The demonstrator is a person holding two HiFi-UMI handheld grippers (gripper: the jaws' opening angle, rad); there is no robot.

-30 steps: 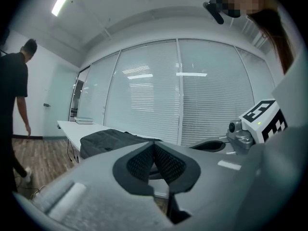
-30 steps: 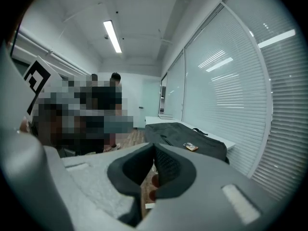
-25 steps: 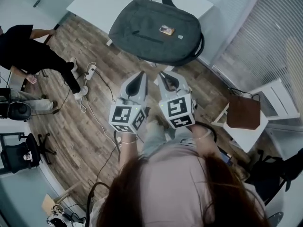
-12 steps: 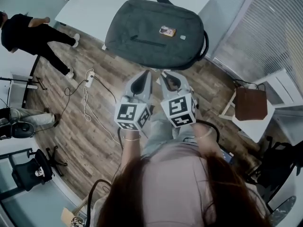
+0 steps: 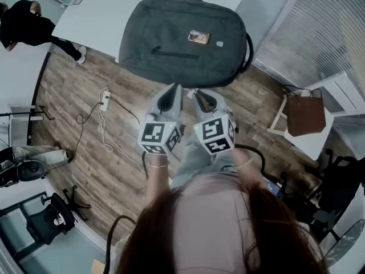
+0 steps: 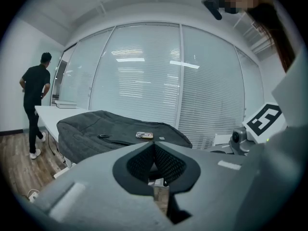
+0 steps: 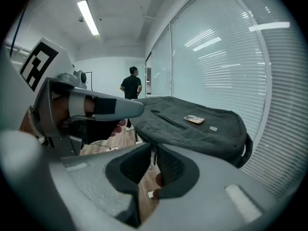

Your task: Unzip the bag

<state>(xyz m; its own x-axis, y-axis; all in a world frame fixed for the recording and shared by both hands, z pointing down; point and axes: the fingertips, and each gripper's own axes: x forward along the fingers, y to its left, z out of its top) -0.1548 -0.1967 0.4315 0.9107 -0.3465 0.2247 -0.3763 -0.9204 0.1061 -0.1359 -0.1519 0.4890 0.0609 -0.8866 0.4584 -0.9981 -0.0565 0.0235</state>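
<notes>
A dark grey backpack (image 5: 182, 41) lies flat on a white table (image 5: 97, 10), front side up, with a closed pocket zipper (image 5: 174, 53) and a small patch (image 5: 199, 37) on it. Both grippers hover side by side over the wooden floor, short of the bag's near edge and apart from it. My left gripper (image 5: 173, 89) is shut with nothing in it; its own view shows the backpack (image 6: 110, 129) ahead. My right gripper (image 5: 199, 93) is shut and empty too, and its view has the backpack (image 7: 192, 126) ahead and to the right. The left gripper (image 7: 91, 107) shows beside it.
A person in black (image 5: 28, 24) walks at the far left by the table. A power strip with cable (image 5: 104, 99) lies on the floor. A white chair holding a brown bag (image 5: 305, 116) stands at the right. Blinds cover the glass wall (image 6: 183, 81) behind the table.
Both grippers have come closer to the backpack, still shut. The person in black has walked away toward the upper left.
</notes>
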